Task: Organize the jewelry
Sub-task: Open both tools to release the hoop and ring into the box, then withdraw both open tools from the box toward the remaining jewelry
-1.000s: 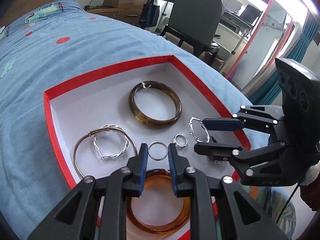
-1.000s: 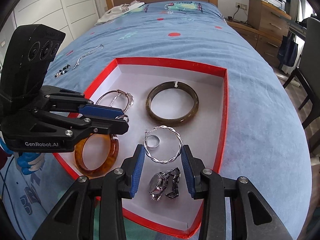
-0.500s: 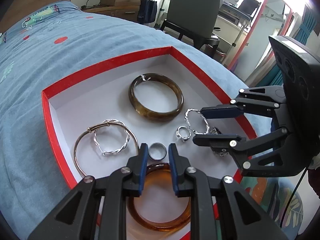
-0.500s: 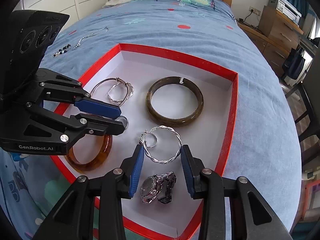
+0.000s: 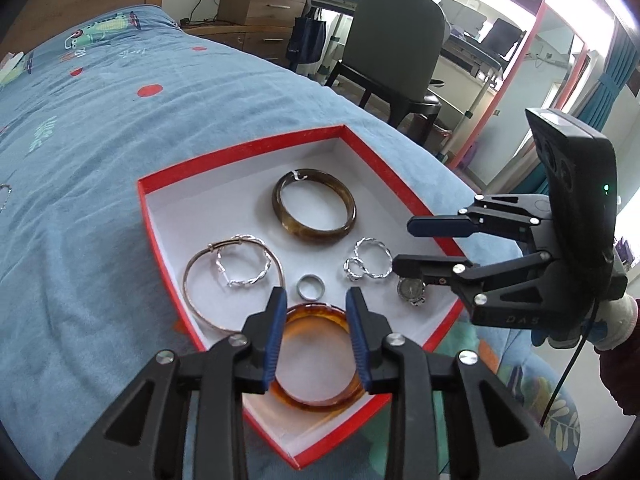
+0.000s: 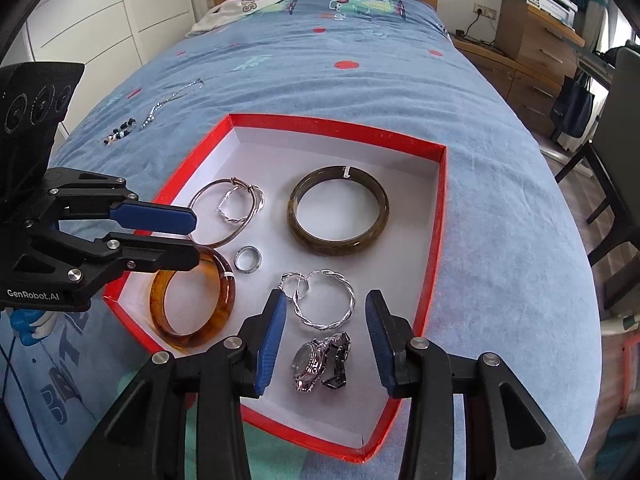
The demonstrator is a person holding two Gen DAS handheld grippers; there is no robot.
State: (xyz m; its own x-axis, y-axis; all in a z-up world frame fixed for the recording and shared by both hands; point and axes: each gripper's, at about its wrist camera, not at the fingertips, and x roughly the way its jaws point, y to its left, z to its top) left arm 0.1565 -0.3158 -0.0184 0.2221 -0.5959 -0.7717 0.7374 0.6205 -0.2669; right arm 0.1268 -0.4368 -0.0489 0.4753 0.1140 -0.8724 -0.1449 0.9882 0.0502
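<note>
A red box (image 5: 240, 151) with a white floor lies on the blue bed. In it lie a dark bangle (image 5: 314, 212), an amber bangle (image 5: 316, 356), a thin bracelet with a twisted hoop (image 5: 234, 270), a silver band ring (image 5: 310, 286), a second twisted hoop with a small ring (image 5: 368, 264) and a watch (image 6: 320, 360). My left gripper (image 5: 316, 304) is open and empty above the amber bangle, just short of the band ring (image 6: 247, 259). My right gripper (image 6: 324, 312) is open and empty above the hoop (image 6: 324, 304) and watch.
A silver chain (image 6: 172, 98) and dark beads (image 6: 118, 134) lie on the bed left of the box (image 6: 336, 126). White clothing (image 6: 240, 8) lies near the headboard. A chair (image 5: 392, 56) and desk stand beyond the bed's edge.
My left gripper has let go of the band ring, opened wider and drawn back and up. The ring now lies on the box floor. My right gripper has also risen a little.
</note>
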